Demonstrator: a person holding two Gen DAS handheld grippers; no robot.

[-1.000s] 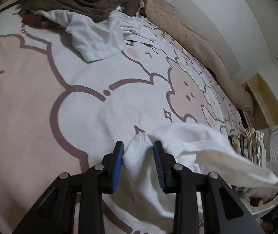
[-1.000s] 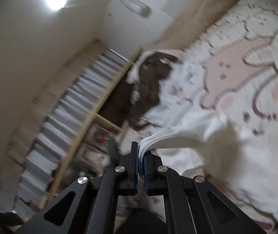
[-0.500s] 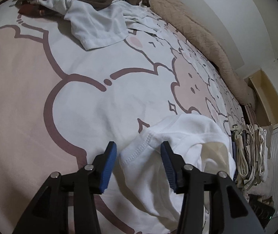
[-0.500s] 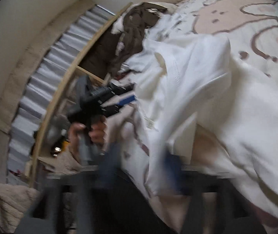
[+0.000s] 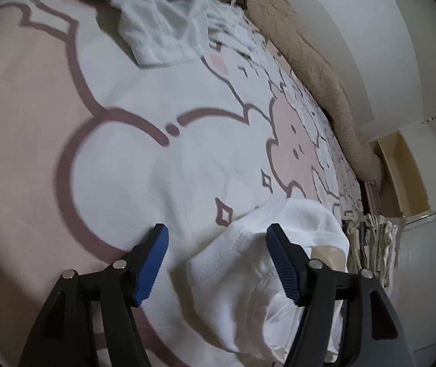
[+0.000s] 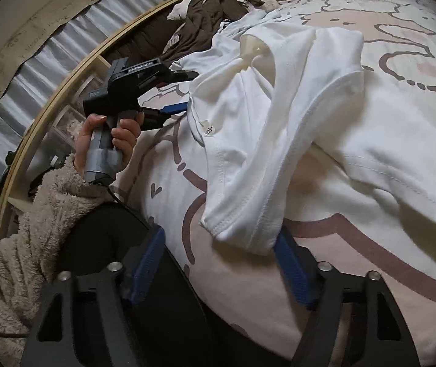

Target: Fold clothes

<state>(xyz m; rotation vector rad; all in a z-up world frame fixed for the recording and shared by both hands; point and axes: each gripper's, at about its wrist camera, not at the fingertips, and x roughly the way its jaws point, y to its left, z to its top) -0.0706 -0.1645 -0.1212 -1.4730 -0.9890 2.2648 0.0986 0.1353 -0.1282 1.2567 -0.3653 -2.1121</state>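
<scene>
A white T-shirt lies crumpled on the pink cartoon bed sheet. My left gripper is low over its stitched edge. Its jaws are opening, and the fabric lies loose between the blue pads without being pressed. In the right wrist view the same T-shirt is bunched in folds, with its label showing. A hem corner hangs between the jaws of my right gripper. Those jaws are closing but stand wide apart, and neither pad pinches the cloth. A hand holds the left gripper at the shirt's far edge.
More clothes are heaped at the head of the bed: a white garment and a brown one. A beige blanket runs along the wall side. A wooden shelf and hanging bags stand past the bed's end. A fleece sleeve is at lower left.
The right gripper, shut on the shirt's edge a second ago, has opened and sunk toward the bed. The left jaws have spread wider. The shirt has dropped onto the sheet.
</scene>
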